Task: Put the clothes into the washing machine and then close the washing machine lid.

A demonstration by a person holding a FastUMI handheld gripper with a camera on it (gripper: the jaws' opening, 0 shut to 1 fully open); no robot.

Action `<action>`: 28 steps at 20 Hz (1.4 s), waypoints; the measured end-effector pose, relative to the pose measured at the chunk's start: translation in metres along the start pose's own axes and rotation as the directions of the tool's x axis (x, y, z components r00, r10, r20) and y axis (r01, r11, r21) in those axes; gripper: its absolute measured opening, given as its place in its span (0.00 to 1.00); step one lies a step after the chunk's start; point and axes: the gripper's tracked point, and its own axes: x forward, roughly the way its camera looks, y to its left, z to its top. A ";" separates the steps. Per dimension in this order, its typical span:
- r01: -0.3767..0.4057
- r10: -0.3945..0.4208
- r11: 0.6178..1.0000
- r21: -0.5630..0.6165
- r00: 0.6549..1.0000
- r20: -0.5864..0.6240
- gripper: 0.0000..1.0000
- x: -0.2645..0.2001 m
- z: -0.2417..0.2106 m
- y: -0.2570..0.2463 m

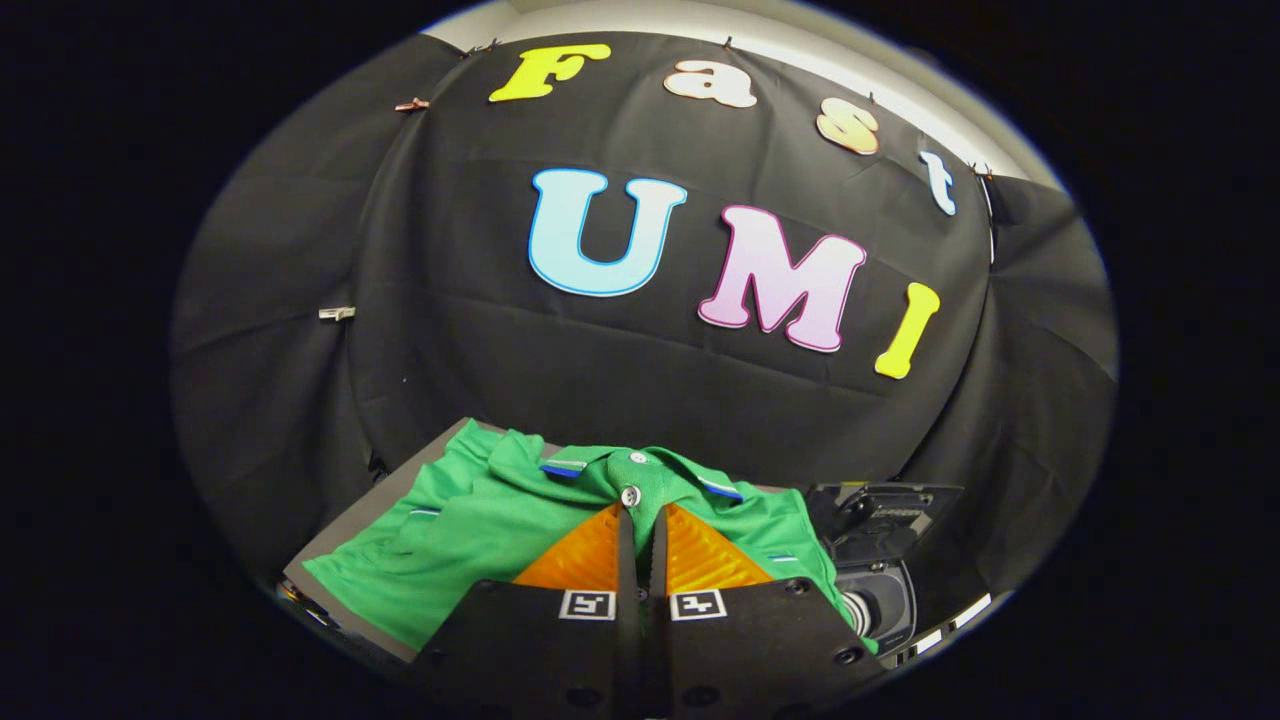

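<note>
On the grey flat counter (345,535) lies a bright green short-sleeved polo shirt of knit fabric (470,545), spread out with its collar on the far side and its white buttons showing down the placket. Low over the near part of the shirt sit the tongs (640,525), their two fingers drawn together so that only a thin slit shows between them; the tips reach to just below the lower white button. Whether any cloth is pinched in that slit, I cannot tell. To the right of the shirt, just beside its right sleeve, stands a small dark washing machine with its lid raised (880,560), a pale round part showing inside its opening. Beyond the counter hangs the black cloth wall (300,300).
</note>
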 end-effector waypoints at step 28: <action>0.123 -0.119 0.992 -0.005 0.968 0.222 0.05 -0.047 0.108 -0.158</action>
